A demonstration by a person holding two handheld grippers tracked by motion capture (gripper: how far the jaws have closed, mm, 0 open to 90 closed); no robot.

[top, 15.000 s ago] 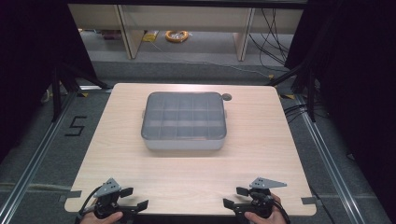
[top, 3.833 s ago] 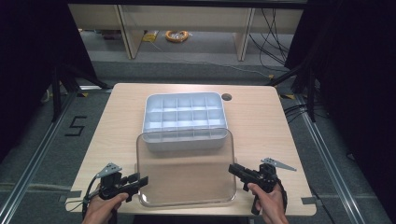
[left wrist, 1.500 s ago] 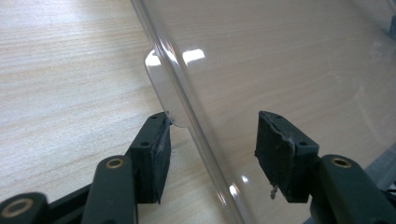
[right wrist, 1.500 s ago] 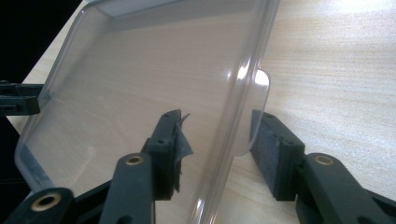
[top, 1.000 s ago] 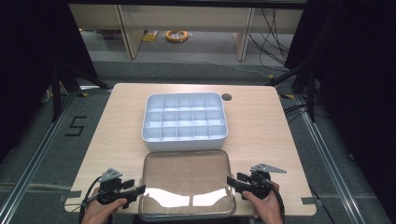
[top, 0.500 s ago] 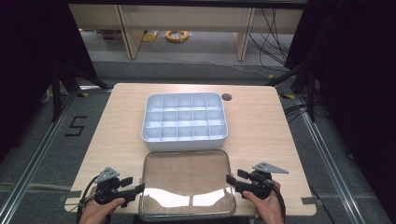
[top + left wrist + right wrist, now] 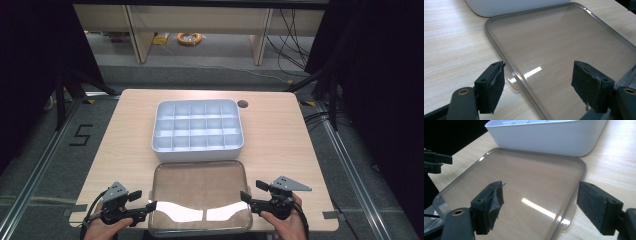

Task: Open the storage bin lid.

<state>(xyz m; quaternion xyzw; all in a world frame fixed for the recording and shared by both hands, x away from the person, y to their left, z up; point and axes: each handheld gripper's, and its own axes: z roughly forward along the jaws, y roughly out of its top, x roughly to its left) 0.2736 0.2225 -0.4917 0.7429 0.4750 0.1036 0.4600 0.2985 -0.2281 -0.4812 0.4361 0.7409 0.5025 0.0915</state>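
A white compartment box stands uncovered in the middle of the table. Its clear, grey-rimmed lid lies flat on the table just in front of it. My left gripper is at the lid's left edge, open. In the left gripper view, the lid has its rim and a small tab between my left gripper's spread jaws. My right gripper is open at the lid's right edge. In the right gripper view, the lid's corner and tab lie between the jaws of my right gripper.
The box sits close behind the lid with a narrow gap. A round cable hole is in the table at the back right. Bare wood lies to both sides of the box. The lid's front edge reaches the table's front edge.
The lid, once on the box, has been lifted off and laid flat on the table in front of it. Both grippers now stand open at its side edges.
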